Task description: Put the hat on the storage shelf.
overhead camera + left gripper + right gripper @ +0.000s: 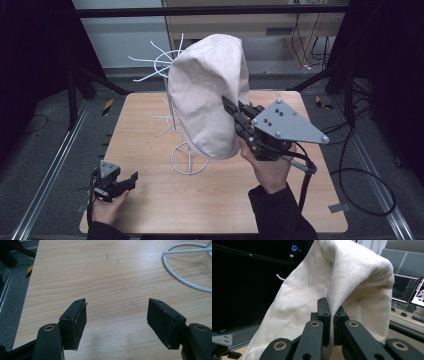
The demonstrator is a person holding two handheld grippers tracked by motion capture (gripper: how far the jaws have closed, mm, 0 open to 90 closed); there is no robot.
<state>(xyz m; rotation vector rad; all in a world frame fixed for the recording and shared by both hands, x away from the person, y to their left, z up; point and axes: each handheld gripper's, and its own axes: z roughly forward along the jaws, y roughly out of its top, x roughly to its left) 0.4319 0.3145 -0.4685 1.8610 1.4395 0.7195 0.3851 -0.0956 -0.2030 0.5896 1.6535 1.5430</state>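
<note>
A pale wood tabletop (210, 195) stands in a dark, cable-strewn room. The right tongs (231, 107) are pinched tight on a fold of the cream cloth bag (210, 100), which drapes over the white wire rack (170, 65) at twelve o'clock. The left tongs (131, 178) rest wide and empty at seven o'clock. To free the bag, lift straight up first, so the fabric clears the prongs without snagging or tipping the rack.
</note>
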